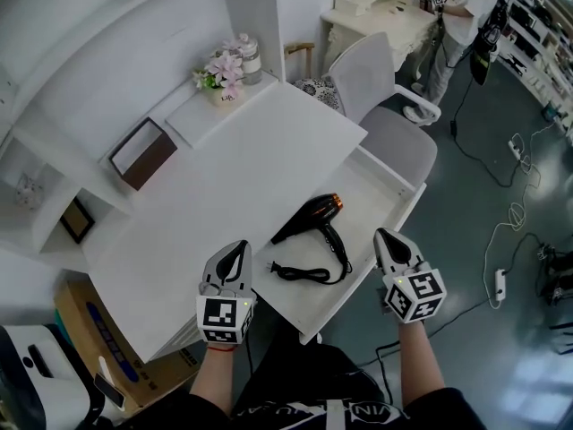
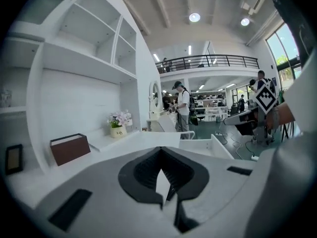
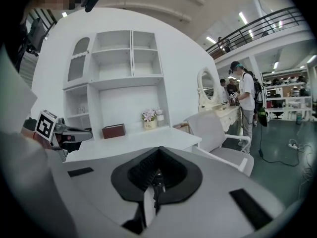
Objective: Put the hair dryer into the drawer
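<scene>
The black hair dryer (image 1: 313,219) with a copper-coloured rear lies in the pulled-out white drawer (image 1: 394,182), close to the desk's front edge. Its black cord (image 1: 304,272) is coiled beside it in the drawer. My left gripper (image 1: 238,249) hovers over the desk edge just left of the cord, shut and empty. My right gripper (image 1: 388,238) hovers over the drawer's outer rim to the right of the dryer, also shut and empty. Both point away from me, roughly level. Neither touches the dryer. In the gripper views the left gripper's (image 2: 161,175) and the right gripper's (image 3: 155,180) jaws are together with nothing between them.
On the white desk (image 1: 242,168) stand a brown box (image 1: 143,155) and a pot of pink flowers (image 1: 224,74). A white chair (image 1: 385,106) stands beyond the drawer. A cardboard box (image 1: 98,334) sits on the floor at the left. A person (image 1: 461,16) stands at a far table.
</scene>
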